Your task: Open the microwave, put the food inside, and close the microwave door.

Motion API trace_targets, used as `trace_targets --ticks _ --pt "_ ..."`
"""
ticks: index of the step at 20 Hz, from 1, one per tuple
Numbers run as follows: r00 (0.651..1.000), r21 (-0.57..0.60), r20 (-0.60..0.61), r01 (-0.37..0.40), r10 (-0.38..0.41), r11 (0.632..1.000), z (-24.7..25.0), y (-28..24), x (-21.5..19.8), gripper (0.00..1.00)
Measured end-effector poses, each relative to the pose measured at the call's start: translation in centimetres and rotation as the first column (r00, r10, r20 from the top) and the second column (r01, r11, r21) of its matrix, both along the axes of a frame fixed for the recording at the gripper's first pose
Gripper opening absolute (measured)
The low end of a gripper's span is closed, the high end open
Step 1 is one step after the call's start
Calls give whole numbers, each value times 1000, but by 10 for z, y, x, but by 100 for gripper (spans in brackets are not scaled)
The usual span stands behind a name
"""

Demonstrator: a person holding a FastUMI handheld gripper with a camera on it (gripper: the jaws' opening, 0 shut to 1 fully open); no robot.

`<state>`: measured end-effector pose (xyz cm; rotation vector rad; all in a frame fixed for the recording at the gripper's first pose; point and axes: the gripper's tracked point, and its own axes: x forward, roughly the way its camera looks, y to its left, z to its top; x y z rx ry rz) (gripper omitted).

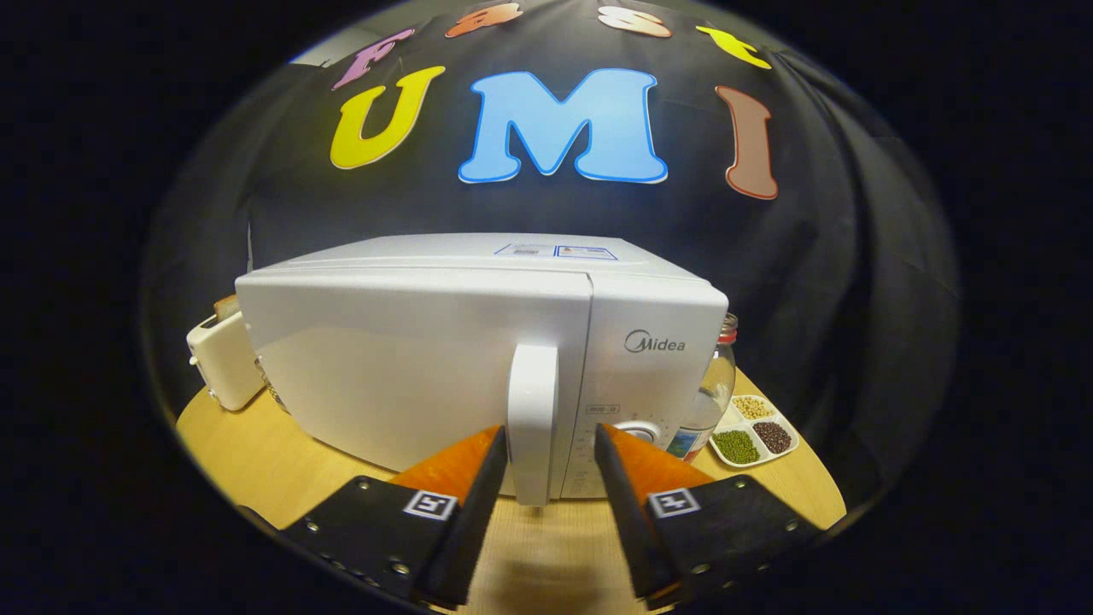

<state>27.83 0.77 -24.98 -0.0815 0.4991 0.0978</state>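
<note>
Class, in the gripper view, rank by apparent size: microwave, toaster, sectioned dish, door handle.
1. microwave
2. door handle, between the open gripper fingers; nearness inflates it
3. toaster, partly hidden, and sectioned dish: too close to rank.

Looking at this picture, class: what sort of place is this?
Probably a staged kitchen booth: a microwave, toaster and divided tray of beans share a small wooden table. The open claw straddles the door handle.

Cloth-walled booth (854, 256); kitchen tabletop (256, 444)
</note>
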Motion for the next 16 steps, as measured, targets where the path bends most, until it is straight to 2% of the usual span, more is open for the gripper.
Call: trace_targets --ticks 1,2,4,6,7,8,9,10,11,14,16 --pt "1000 -4 -4 2 -2 1000 0 1 0 57" --pt "1000 8 -10 -11 11 1000 2 5 0 57" --pt "1000 -1 -10 -6 6 1000 -4 8 2 35" --pt "1000 6 -21 -2 3 1000 -2 8 -1 29" --pt "1000 9 -24 -3 3 1000 -2 10 -2 22" --pt "1000 12 -28 -2 2 1000 0 10 -5 22" --pt "999 2 -29 -15 15 1000 -2 10 -3 12" --pt "999 5 -32 -21 21 1000 0 11 -3 12" --pt "999 9 -40 -28 28 1000 -1 11 -4 7" --pt "997 25 -74 -19 20 1000 -1 11 -10 7" --pt "998 8 -61 -29 29 1000 -1 15 -30 7"
